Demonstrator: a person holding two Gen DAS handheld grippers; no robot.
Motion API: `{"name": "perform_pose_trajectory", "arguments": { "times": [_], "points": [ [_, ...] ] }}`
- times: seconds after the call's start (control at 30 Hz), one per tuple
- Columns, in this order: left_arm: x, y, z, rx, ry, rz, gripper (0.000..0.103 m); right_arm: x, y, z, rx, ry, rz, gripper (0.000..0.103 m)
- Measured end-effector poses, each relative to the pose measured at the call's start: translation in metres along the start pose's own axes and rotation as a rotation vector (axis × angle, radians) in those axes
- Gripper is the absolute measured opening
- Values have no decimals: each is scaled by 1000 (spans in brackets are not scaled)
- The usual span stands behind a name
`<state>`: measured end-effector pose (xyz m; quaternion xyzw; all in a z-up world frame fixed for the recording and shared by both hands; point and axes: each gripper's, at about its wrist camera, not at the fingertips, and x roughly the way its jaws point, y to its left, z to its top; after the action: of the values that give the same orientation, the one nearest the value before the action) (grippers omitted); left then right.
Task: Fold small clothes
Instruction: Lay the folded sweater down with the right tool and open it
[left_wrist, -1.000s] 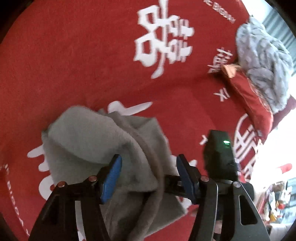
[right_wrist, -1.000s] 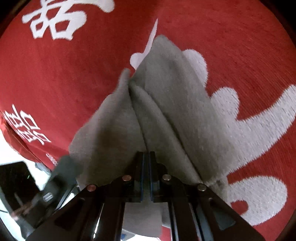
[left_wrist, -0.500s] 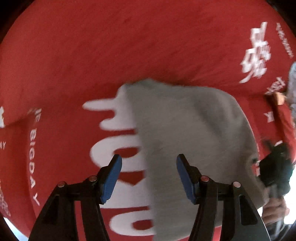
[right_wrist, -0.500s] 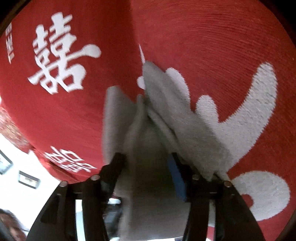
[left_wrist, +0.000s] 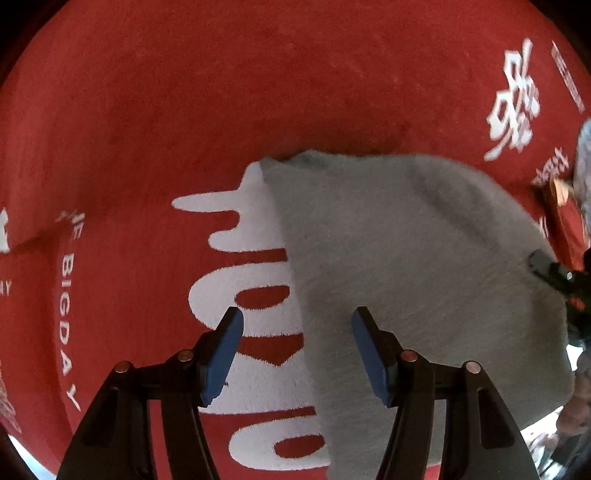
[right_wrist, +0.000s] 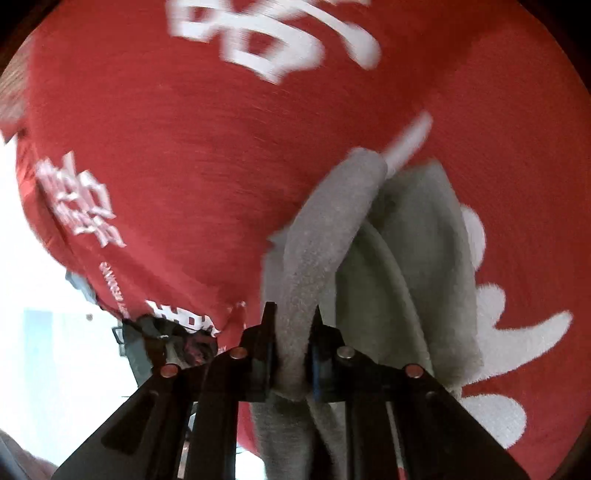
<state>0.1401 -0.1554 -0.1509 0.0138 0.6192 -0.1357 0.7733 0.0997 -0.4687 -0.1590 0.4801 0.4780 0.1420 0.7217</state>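
Note:
A small grey fleece garment (left_wrist: 406, 266) lies folded flat on a red blanket (left_wrist: 184, 110) with white lettering. My left gripper (left_wrist: 297, 325) is open and empty, hovering over the garment's left edge. In the right wrist view the garment (right_wrist: 417, 258) is bunched in thick folds. My right gripper (right_wrist: 291, 332) is shut on a rolled fold of the garment's edge (right_wrist: 317, 273). The right gripper also shows at the right edge of the left wrist view (left_wrist: 554, 273), at the garment's right side.
The red blanket (right_wrist: 184, 147) covers the whole work surface and drops off at the left in the right wrist view. A red pillow (left_wrist: 565, 218) and a grey knitted bundle (left_wrist: 583, 158) lie at the far right.
My left gripper let go of the garment and swung left above it. The garment went from bunched to spread flat. My right gripper opened, then closed on a thicker fold.

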Motion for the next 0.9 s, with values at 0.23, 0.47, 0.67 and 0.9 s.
{"name": "perform_pose_trajectory", "arguments": {
  "times": [0.23,0.47,0.67,0.9],
  "points": [
    [14,2,-15,40,11,41,88,5,-52,-14,7,52,-337,16],
    [0,14,-21,49,48,74,88,-20,-41,-23,11,21,-436,29],
    [-12,3,-35,88,59,27,88,-48,-14,-45,-62,7,-414,28],
    [4,-24,-58,164,126,6,88,-33,19,-81,-184,100,-400,26]
  ]
}}
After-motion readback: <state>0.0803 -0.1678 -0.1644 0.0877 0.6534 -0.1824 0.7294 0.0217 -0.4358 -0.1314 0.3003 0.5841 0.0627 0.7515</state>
